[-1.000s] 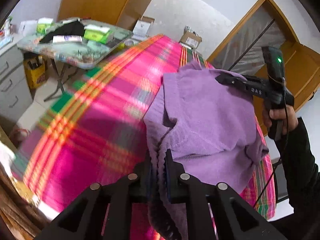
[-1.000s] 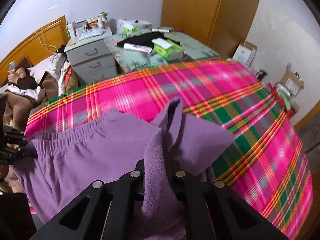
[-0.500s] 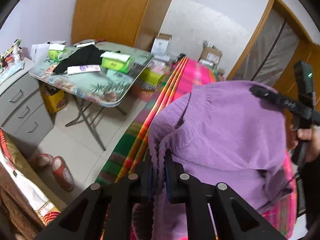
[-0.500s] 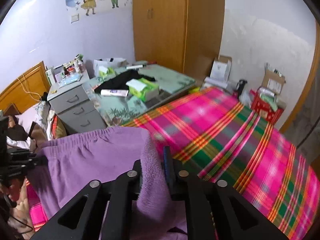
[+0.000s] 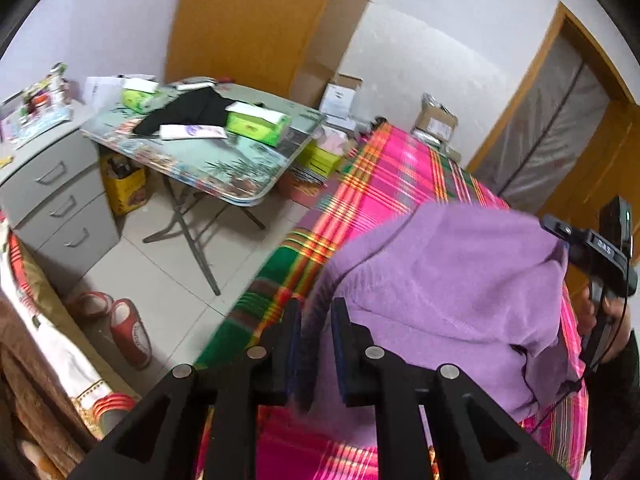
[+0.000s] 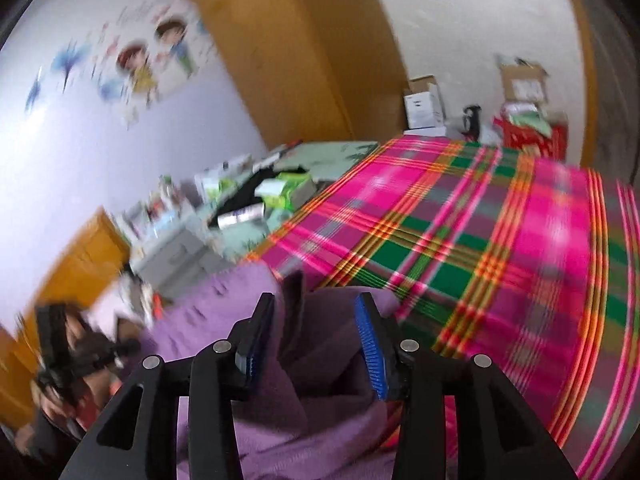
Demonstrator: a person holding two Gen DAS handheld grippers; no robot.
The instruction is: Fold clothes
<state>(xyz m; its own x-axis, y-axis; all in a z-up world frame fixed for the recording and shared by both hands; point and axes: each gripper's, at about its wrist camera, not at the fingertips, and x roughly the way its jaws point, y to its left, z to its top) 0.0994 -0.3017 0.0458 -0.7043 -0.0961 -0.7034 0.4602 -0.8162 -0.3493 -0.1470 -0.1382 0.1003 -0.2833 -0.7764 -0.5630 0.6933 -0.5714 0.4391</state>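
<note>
The left gripper (image 5: 316,320) has its fingers (image 5: 290,332) pressed together on a dark fold of the purple garment (image 5: 448,292). The right gripper (image 6: 316,320) has its blue-padded fingers (image 6: 370,356) spread apart, with a peak of the same garment standing loose between them and touching neither pad clearly. The garment is bunched over the near edge of the plaid bedspread (image 5: 384,184), draped from one gripper toward the other. Beyond the bedspread, on its far left side, stands a folding tabletop (image 5: 224,164) carrying a green tissue box (image 5: 256,124) and a black cloth (image 5: 192,108). Left of that is a grey drawer unit (image 5: 52,196); red slippers (image 5: 128,328) lie on the tiled floor beside the bedspread.
</note>
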